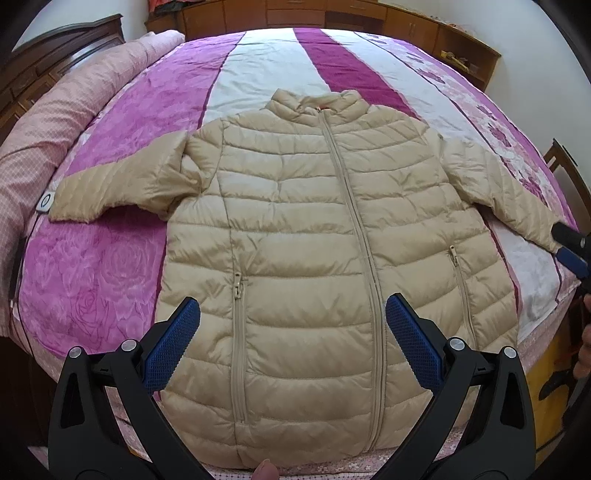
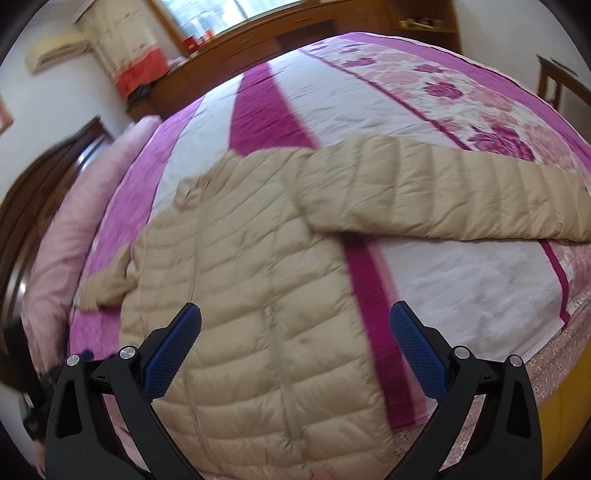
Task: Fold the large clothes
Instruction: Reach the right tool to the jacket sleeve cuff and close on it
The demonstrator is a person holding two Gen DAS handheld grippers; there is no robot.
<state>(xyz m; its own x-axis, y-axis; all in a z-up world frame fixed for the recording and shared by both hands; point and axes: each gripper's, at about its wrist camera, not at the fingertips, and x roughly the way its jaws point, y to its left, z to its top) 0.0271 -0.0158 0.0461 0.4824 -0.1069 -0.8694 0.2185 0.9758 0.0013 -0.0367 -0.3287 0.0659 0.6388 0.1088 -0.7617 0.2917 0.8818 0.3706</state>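
Note:
A beige quilted puffer jacket [image 1: 303, 236] lies flat and zipped, front up, on the bed, collar away from me, both sleeves spread out to the sides. My left gripper [image 1: 291, 336] is open and empty, held above the jacket's lower front. My right gripper [image 2: 295, 343] is open and empty above the jacket's lower right side; it also shows in the left wrist view [image 1: 570, 245] close to the cuff of the right sleeve [image 2: 461, 192]. The right wrist view is blurred, and the jacket [image 2: 240, 295] fills its middle.
The bed carries a purple, white and floral cover [image 1: 266, 62]. A rolled pink quilt [image 1: 62, 110] lies along the left side. Wooden cabinets [image 1: 332, 14] stand behind the bed. A wooden chair [image 1: 565, 166] is at the right edge.

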